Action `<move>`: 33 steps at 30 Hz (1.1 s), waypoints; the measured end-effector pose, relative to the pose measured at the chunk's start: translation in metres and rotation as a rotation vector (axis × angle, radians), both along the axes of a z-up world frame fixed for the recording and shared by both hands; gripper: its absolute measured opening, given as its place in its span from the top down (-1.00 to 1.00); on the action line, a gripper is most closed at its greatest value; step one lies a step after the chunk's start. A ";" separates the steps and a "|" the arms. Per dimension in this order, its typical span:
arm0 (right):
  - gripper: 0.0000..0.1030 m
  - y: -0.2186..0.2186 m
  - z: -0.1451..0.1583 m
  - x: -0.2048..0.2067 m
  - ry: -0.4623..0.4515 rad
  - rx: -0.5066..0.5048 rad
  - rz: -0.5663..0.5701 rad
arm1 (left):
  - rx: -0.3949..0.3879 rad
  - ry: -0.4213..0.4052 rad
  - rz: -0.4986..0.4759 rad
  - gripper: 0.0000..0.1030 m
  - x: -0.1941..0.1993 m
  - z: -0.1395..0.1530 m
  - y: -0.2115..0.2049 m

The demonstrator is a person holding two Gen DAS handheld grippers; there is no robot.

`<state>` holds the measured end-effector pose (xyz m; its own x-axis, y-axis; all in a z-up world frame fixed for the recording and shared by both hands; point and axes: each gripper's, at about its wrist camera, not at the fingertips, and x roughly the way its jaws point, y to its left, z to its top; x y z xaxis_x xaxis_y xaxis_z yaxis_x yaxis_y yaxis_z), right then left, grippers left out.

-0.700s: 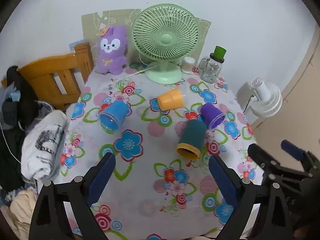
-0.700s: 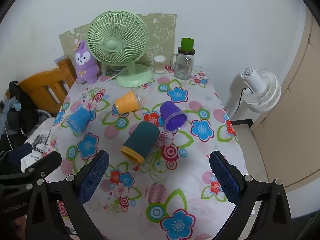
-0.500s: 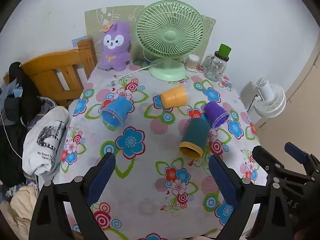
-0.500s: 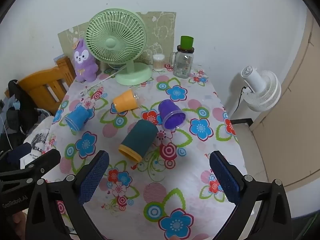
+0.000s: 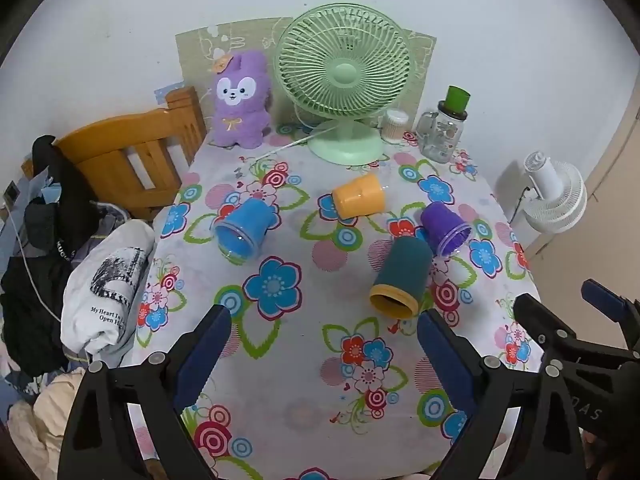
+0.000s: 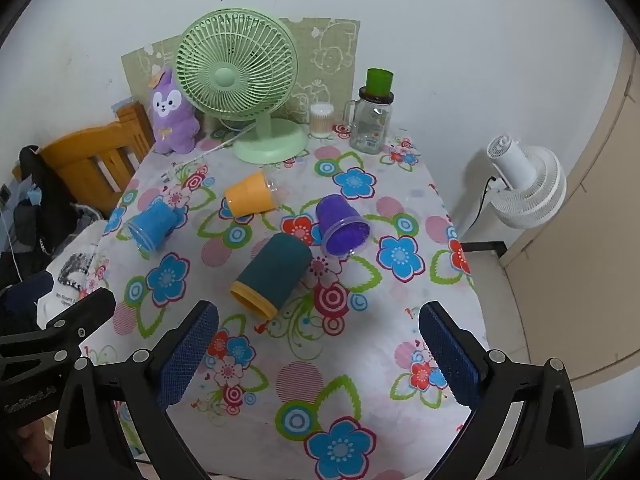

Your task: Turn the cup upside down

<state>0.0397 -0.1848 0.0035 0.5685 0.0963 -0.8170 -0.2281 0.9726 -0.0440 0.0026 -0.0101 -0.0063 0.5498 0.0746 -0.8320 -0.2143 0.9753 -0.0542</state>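
Note:
Several cups lie on their sides on the floral tablecloth (image 5: 280, 360): a blue cup (image 5: 244, 228) (image 6: 154, 224) at left, an orange cup (image 5: 360, 200) (image 6: 250, 199) in the middle, a purple cup (image 5: 444, 226) (image 6: 340, 226) at right, and a dark teal cup with a yellow rim (image 5: 400, 276) (image 6: 272, 274) nearest me. My left gripper (image 5: 324, 344) is open and empty above the near table edge. My right gripper (image 6: 320, 344) is open and empty, also short of the teal cup.
A green desk fan (image 5: 344, 80), a purple plush rabbit (image 5: 240, 100), a glass jar with a green lid (image 5: 444, 128) and a small swab pot (image 5: 394, 124) stand at the back. A wooden chair (image 5: 132, 148) with clothes is left. A white floor fan (image 5: 556, 196) stands right.
Both grippers have drawn back and risen slightly, so the table and cups sit farther off and lower in view. Nothing on the table has moved.

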 end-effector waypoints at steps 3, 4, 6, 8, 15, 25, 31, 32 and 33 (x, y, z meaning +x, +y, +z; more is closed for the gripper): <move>-0.97 -0.001 0.001 0.000 0.001 0.000 0.005 | -0.003 0.002 0.011 -0.85 0.000 -0.001 0.000; -0.97 -0.002 0.001 0.000 0.002 0.001 0.006 | -0.004 0.002 0.011 -0.85 -0.001 -0.001 0.000; -0.97 -0.002 0.001 0.000 0.001 0.003 0.009 | -0.004 0.001 0.008 -0.85 0.000 0.000 -0.001; -0.97 -0.003 0.000 0.000 0.000 0.004 0.013 | -0.004 0.005 0.003 -0.85 0.001 0.000 -0.001; -0.97 -0.004 -0.001 0.000 0.002 0.013 0.015 | -0.013 0.008 -0.007 -0.83 0.001 -0.002 -0.006; -0.97 -0.012 0.001 0.007 0.012 0.038 0.007 | -0.004 0.000 -0.023 -0.83 0.006 0.002 -0.010; -0.97 -0.012 0.000 0.010 0.017 0.029 0.003 | 0.000 -0.004 -0.048 -0.83 0.011 0.000 -0.013; -0.97 -0.013 -0.001 0.011 0.018 0.027 0.002 | 0.001 -0.003 -0.052 -0.83 0.012 -0.001 -0.013; -0.97 -0.012 -0.001 0.012 0.021 0.026 0.003 | 0.002 -0.002 -0.055 -0.83 0.013 -0.001 -0.013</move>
